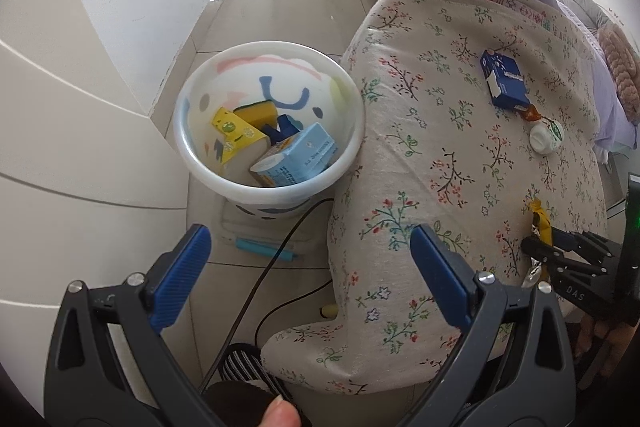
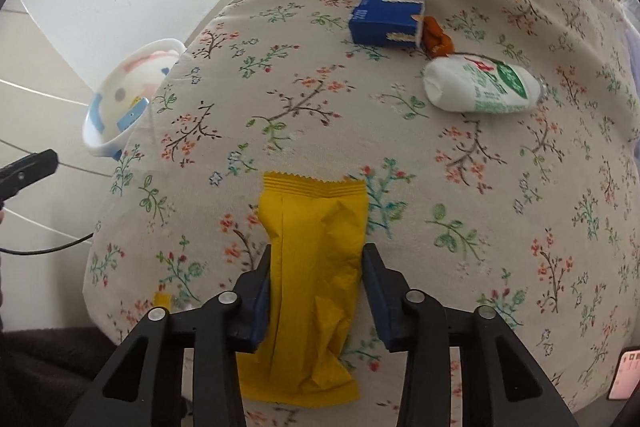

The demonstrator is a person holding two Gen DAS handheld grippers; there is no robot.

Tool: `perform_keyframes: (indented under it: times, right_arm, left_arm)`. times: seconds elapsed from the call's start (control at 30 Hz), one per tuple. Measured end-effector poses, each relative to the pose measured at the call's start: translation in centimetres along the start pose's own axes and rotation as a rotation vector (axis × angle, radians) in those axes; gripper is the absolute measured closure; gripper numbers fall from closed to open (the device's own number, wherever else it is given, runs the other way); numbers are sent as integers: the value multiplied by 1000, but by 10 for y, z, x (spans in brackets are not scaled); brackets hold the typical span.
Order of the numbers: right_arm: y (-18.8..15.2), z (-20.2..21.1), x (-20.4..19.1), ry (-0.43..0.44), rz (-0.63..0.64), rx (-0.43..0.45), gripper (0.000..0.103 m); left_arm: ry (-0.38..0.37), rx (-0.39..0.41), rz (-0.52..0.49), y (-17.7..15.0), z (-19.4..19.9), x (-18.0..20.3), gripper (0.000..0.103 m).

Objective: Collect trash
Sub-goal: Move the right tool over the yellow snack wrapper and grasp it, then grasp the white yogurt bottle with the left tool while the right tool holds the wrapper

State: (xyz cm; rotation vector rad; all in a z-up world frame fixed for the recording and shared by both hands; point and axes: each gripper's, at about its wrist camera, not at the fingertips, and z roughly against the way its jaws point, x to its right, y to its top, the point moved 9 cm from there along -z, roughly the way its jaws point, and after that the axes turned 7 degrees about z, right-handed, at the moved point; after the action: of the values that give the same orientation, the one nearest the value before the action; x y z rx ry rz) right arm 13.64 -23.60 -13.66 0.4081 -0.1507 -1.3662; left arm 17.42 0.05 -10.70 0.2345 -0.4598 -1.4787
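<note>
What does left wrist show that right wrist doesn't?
Left wrist only: the bin's contents, a yellow carton, sponge and light blue carton; the teal pen and black cable on the floor; the open left gripper.

Right wrist only: the yellow wrapper full length, with the right gripper closed on its sides.

Both: white bin, floral tablecloth, blue box, white bottle.

Floral-cloth table [image 2: 304,107]: yellow wrapper [image 2: 316,267], blue carton [image 2: 384,15], white bottle [image 2: 476,87], maybe orange wrapper [image 2: 436,39].

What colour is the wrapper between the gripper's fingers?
Yellow. The wrapper shows best in the right wrist view.
</note>
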Motion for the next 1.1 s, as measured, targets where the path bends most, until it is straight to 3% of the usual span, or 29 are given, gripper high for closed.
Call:
perform_keyframes:
  times: [0.37, 1.1]
  right_arm:
    - [-5, 37, 70, -13, -76, 55, 64]
    - [-23, 65, 224, -96, -347, 107, 64]
  left_arm:
    - [-23, -5, -127, 4, -13, 72, 3]
    - [-187, 59, -429, 18, -65, 296, 7]
